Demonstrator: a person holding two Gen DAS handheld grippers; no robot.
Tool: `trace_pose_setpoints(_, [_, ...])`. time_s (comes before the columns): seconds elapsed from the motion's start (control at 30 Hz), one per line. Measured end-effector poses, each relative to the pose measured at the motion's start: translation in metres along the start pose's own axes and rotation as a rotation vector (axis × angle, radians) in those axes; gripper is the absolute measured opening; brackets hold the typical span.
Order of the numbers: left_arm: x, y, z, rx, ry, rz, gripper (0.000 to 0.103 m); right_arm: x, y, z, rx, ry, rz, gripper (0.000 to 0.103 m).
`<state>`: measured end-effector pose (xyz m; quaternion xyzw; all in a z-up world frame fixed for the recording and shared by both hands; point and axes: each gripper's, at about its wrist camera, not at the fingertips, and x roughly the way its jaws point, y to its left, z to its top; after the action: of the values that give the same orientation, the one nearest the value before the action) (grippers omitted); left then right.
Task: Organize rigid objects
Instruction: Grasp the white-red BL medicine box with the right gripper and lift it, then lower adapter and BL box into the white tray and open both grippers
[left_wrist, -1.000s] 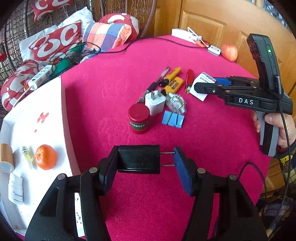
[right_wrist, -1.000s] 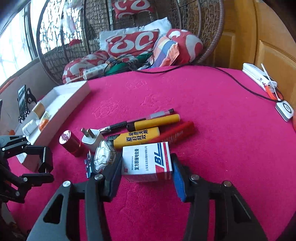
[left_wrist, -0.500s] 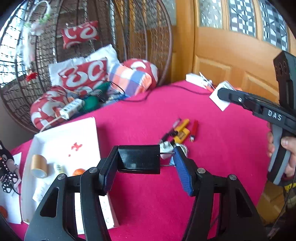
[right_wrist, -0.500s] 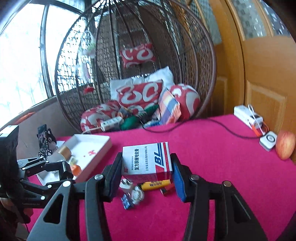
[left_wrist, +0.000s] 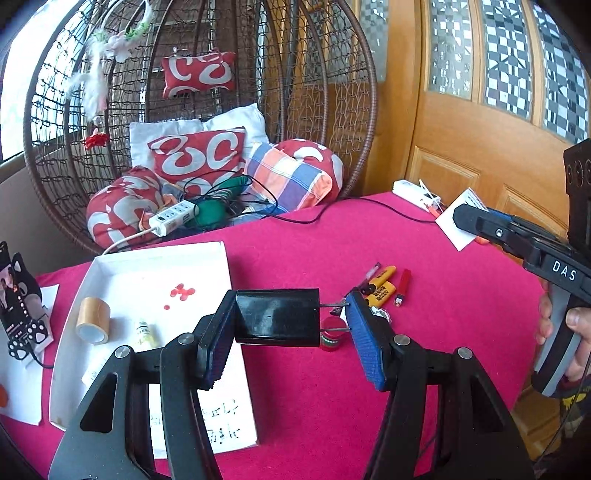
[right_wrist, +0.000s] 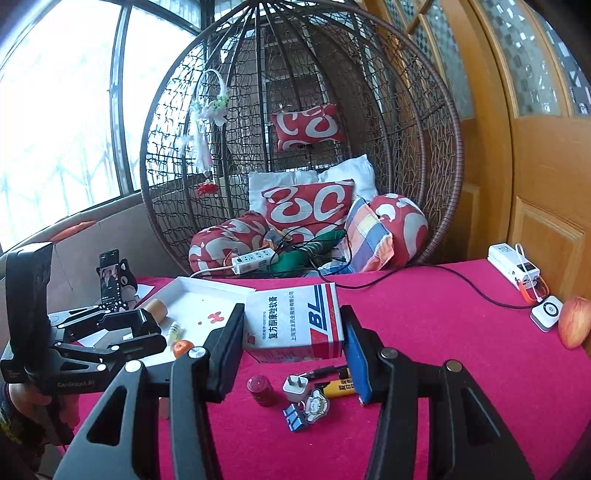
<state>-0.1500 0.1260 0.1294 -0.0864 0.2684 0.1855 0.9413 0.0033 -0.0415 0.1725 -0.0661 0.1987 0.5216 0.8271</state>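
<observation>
My left gripper (left_wrist: 291, 339) is shut on a black plug adapter (left_wrist: 277, 316), held sideways with its prongs against the right pad, above the near edge of the white tray (left_wrist: 155, 266). My right gripper (right_wrist: 295, 350) is shut on a white, blue and red medicine box (right_wrist: 295, 317), held high over the red table. The left gripper (right_wrist: 122, 325) shows in the right wrist view beside the tray (right_wrist: 199, 295). The right gripper (left_wrist: 480, 221) shows at the right of the left wrist view with the box (left_wrist: 460, 218).
On the red cloth lie a red jar (right_wrist: 260, 389), a white plug (right_wrist: 297, 387), blue clips (right_wrist: 293, 417), lighters (left_wrist: 382, 286) and a pen. The tray holds a tape roll (left_wrist: 93, 319), a small bottle (left_wrist: 144, 332) and an orange (right_wrist: 181, 347). An apple (right_wrist: 574, 321) sits far right.
Both grippers have risen well above the table with their objects still held. The pile of items now looks smaller and farther below, and the tray has come into fuller view.
</observation>
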Motion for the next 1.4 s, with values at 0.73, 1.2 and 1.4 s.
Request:
trace_pose_setpoints(0.73, [-0.01, 0.071, -0.013, -0.194, -0.019, 0.084, 0.059, 0.054, 0.074, 0.014, -0.087, 0.092, 0.17, 0.049])
trace_pose_setpoints(1.2, [-0.009, 0.137, -0.02, -0.301, -0.016, 0.21, 0.059, 0.128, 0.132, 0.009, -0.12, 0.226, 0.266, 0.049])
trace_pose_setpoints(1.4, [0.0, 0.178, -0.013, -0.351, -0.005, 0.298, 0.059, 0.15, 0.139, 0.007, -0.101, 0.253, 0.251, 0.049])
